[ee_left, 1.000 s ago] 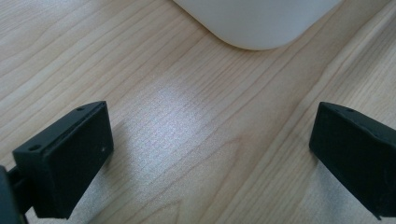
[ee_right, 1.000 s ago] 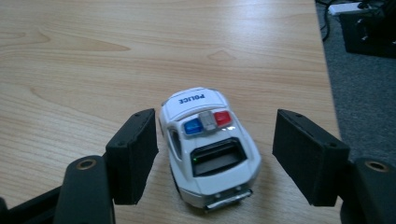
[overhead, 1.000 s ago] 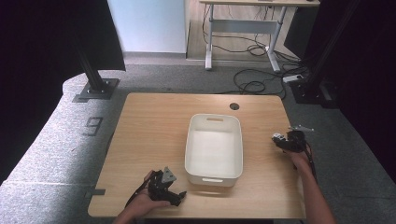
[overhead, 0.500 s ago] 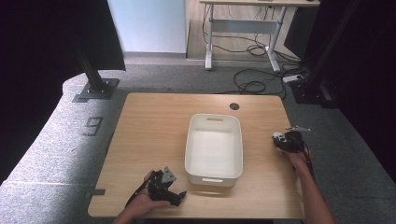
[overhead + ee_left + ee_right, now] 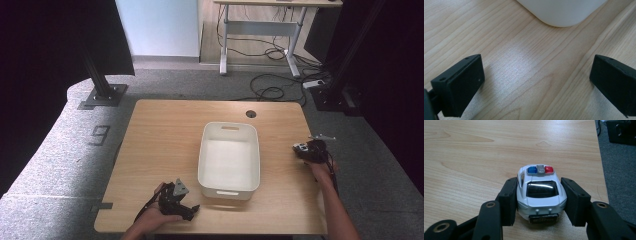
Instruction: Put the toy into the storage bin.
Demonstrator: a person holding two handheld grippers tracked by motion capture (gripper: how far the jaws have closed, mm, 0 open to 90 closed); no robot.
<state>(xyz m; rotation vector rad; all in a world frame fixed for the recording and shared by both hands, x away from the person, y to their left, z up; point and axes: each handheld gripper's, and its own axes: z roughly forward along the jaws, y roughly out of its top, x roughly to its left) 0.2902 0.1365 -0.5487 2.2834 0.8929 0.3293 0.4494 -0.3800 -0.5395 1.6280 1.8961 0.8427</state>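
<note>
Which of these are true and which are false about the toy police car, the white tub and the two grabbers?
1. The right gripper is closed on the toy police car. True: its jaws have just been closing and now press on both sides of the car.
2. The car is inside the white tub. False: it sits on the wooden table, near the table's right edge, apart from the tub.
3. The left gripper is holding a block. False: its jaws stand wide open over bare wood.
4. The tub has nothing in it. True.
5. The car has a blue and a red light on its roof. True.
</note>
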